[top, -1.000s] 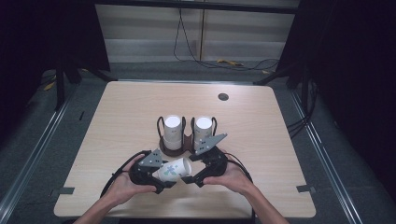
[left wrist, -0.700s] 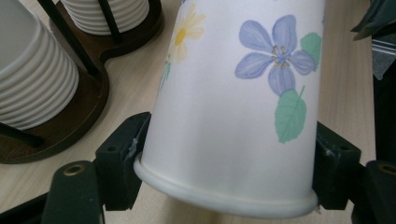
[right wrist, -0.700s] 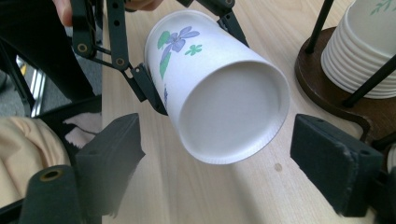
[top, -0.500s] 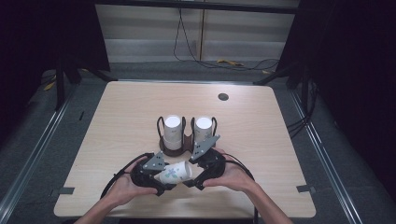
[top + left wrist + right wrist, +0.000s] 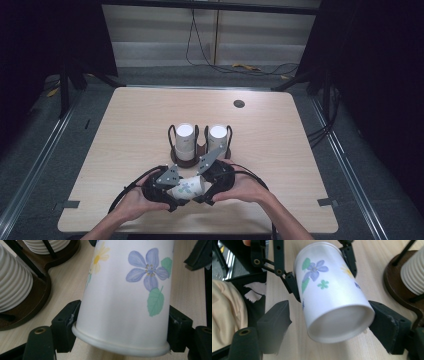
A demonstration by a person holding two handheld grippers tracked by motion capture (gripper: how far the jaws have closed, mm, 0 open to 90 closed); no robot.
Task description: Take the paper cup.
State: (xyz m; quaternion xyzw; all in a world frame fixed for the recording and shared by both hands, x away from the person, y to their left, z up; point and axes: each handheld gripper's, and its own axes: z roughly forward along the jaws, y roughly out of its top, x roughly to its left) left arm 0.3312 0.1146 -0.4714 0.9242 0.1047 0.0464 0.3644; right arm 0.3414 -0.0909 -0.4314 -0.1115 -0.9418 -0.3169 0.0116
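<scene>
A white paper cup (image 5: 188,188) printed with flowers lies on its side between my two grippers, near the table's front edge. My left gripper (image 5: 120,327) is shut on the cup (image 5: 125,297) just above its rolled rim, a pad on each side. My right gripper (image 5: 329,322) stands open around the cup's (image 5: 329,290) base end. Its right jaw touches the wall and its left jaw stands off with a gap. The left gripper (image 5: 320,270) shows beyond, clamping the far end. In the high view both the left gripper (image 5: 176,194) and the right gripper (image 5: 199,186) meet at the cup.
A dark wooden cup holder (image 5: 199,151) just behind the grippers carries two stacks of white ribbed cups (image 5: 184,135) (image 5: 218,135), with thin black upright rods. Its base (image 5: 30,307) lies close to the left jaw, and a stack (image 5: 414,272) stands near the right jaw. A dark round spot (image 5: 239,104) marks the far table.
The right gripper has shifted a little to the left, closer around the cup. The cup and left gripper have sunk slightly toward the front edge.
</scene>
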